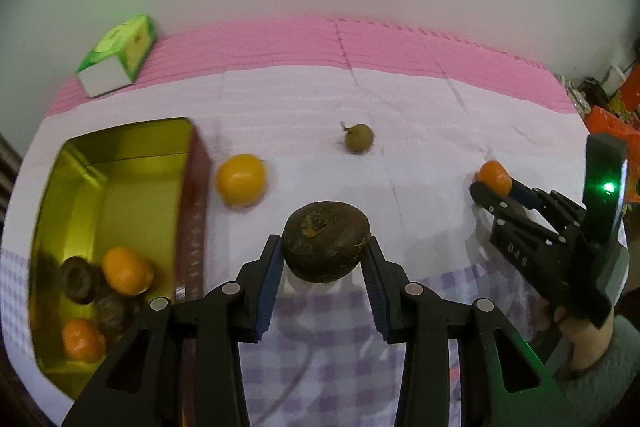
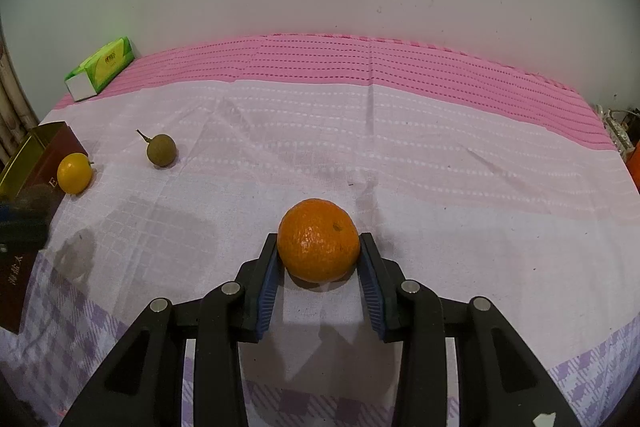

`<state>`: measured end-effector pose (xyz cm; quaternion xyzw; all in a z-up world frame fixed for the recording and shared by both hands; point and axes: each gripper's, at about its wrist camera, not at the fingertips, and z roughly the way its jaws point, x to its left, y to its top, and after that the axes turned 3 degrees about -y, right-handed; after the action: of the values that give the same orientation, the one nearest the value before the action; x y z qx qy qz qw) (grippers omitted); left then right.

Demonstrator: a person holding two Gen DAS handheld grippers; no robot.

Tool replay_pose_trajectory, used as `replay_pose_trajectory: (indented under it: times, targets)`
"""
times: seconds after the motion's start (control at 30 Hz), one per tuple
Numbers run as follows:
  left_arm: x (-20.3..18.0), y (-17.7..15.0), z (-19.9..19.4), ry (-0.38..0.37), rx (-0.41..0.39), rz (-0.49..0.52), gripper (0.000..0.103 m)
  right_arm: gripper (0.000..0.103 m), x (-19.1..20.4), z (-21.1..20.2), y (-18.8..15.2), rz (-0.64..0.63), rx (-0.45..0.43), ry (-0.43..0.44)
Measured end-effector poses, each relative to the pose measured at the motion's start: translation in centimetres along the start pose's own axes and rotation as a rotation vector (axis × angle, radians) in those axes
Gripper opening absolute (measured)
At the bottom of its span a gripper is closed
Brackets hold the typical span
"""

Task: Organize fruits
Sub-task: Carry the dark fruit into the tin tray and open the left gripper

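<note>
My left gripper (image 1: pixel 325 251) is shut on a dark brown round fruit (image 1: pixel 325 241), held above the cloth. To its left stands the gold tin (image 1: pixel 132 163), holding several oranges and dark fruits. A yellow-orange fruit (image 1: pixel 241 179) lies just right of the tin, and a small olive-green fruit with a stem (image 1: pixel 359 138) lies farther back. My right gripper (image 2: pixel 319 255) is shut on an orange mandarin (image 2: pixel 319 239) resting on the cloth. From the left wrist view that gripper (image 1: pixel 490 187) shows at the right with the mandarin (image 1: pixel 495 177) at its tips.
A green tissue box (image 1: pixel 117 55) sits at the back left on the pink band of the tablecloth (image 2: pixel 360 155). A white wall runs behind the table. Orange clutter (image 1: pixel 612 115) lies beyond the right edge. A hand (image 1: pixel 580 339) holds the right gripper.
</note>
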<state>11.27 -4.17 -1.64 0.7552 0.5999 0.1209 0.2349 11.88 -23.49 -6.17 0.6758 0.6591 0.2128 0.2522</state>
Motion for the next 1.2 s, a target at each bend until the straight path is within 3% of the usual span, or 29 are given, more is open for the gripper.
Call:
replay_pose_trajectory:
  times: [0.37, 0.73, 1.2]
  targets:
    - [5.5, -2.1, -4.7, 0.06, -0.048, -0.095, 0.041, 0.036, 0.0, 0.0, 0.0, -0.005, 0.0, -0.005]
    - [12.4, -4.5, -5.6, 0.166, -0.034, -0.231, 0.041, 0.036, 0.0, 0.0, 0.1, -0.007, 0.001, -0.007]
    - [14.1, -5.9, -3.7, 0.184, 0.02, -0.249, 0.041, 0.036, -0.1, 0.2, 0.2, -0.012, 0.0, -0.009]
